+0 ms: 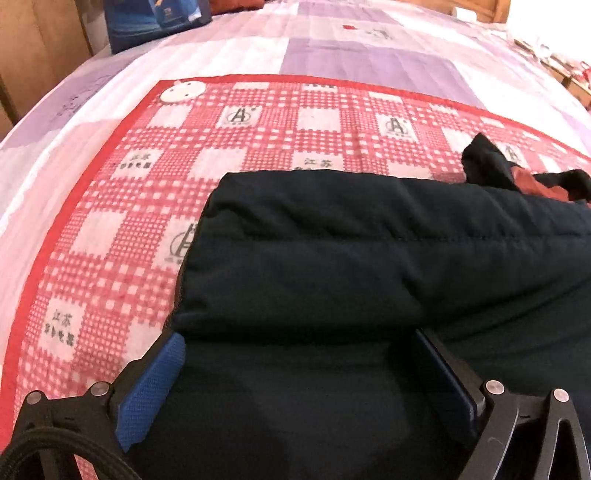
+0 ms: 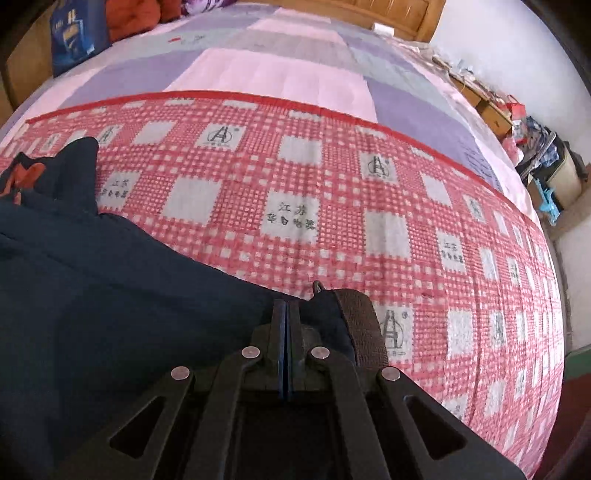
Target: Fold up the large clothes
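A large dark navy padded jacket lies on a red-and-white checked blanket on the bed. Its collar with orange-red lining shows at the right. My left gripper is open, its blue-padded fingers spread wide over the jacket's near left part. In the right wrist view the jacket fills the lower left and the blanket stretches ahead. My right gripper is shut on the jacket's edge, near a brown strap with a metal ring.
A purple, pink and grey patchwork sheet covers the bed beyond the blanket. A blue box stands at the far left corner. A wooden headboard lies beyond. Cluttered furniture lines the wall to the right.
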`<move>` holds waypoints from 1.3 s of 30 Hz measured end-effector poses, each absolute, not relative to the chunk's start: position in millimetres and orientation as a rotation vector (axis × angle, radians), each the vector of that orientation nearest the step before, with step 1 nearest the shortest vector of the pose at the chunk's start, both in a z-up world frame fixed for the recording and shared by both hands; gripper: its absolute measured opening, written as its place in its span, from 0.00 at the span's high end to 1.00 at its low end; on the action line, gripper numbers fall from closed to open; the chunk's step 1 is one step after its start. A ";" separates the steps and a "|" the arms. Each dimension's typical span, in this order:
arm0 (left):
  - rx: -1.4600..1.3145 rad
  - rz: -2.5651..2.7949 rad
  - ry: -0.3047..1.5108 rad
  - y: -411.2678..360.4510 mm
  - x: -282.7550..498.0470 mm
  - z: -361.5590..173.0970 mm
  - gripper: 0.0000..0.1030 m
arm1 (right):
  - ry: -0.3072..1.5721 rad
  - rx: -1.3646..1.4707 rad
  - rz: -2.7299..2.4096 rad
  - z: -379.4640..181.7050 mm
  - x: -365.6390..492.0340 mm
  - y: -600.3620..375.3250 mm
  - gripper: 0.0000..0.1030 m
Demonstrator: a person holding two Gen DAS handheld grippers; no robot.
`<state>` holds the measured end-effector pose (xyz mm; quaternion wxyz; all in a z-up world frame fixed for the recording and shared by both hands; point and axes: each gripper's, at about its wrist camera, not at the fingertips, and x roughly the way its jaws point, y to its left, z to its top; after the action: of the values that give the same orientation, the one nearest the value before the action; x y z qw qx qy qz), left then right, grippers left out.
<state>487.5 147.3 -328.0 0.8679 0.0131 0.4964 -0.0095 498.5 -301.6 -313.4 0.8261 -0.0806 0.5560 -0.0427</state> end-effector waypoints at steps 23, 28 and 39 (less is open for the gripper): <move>0.083 -0.057 0.956 164.6 313.0 -301.8 0.00 | 1.006 -0.151 -0.145 -281.3 313.2 -320.4 1.00; -0.049 0.008 1.022 212.8 313.3 -315.1 0.00 | 1.215 -0.042 -0.296 -315.4 298.4 -391.5 1.00; 0.003 -0.173 0.882 106.9 244.1 -250.2 0.04 | 0.839 -0.114 0.026 -232.0 246.0 -221.5 1.00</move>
<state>244.1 106.9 -250.2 0.9006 0.0014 0.4264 -0.0836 246.0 -221.5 -232.0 0.9116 -0.0554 0.4072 0.0125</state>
